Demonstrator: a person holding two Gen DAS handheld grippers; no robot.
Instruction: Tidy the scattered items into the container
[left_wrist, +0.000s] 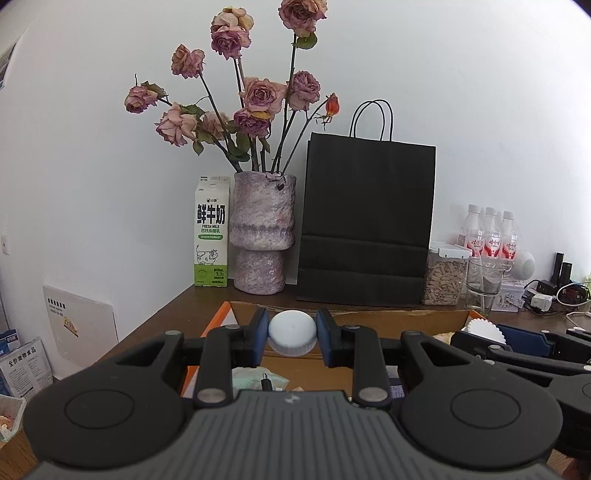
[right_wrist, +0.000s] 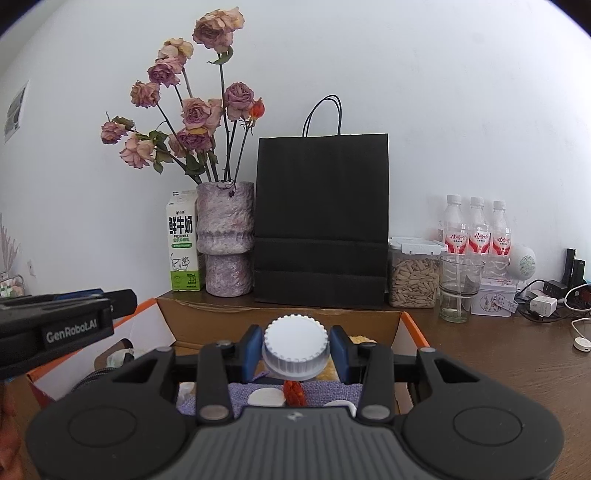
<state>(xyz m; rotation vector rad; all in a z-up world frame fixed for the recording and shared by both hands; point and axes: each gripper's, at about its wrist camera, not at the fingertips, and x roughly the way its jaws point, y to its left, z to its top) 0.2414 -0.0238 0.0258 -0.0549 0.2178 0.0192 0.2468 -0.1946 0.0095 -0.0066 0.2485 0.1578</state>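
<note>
Left claw (left_wrist: 292, 338) grips a white cap (left_wrist: 292, 332); right claw (right_wrist: 295, 350) grips a ridged cap (right_wrist: 295, 347); box (right_wrist: 280, 319) wall at 12 o'clock.

Black paper bag (right_wrist: 321, 221), mottled purple vase (right_wrist: 226, 236), green-and-white milk carton (right_wrist: 183, 243), dusty-pink roses (right_wrist: 195, 110)

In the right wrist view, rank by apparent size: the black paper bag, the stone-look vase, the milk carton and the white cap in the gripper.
1. black paper bag
2. vase
3. milk carton
4. white cap, clamped in the right gripper; it sits nearest the camera, so it probably looks larger than it really is.
</note>
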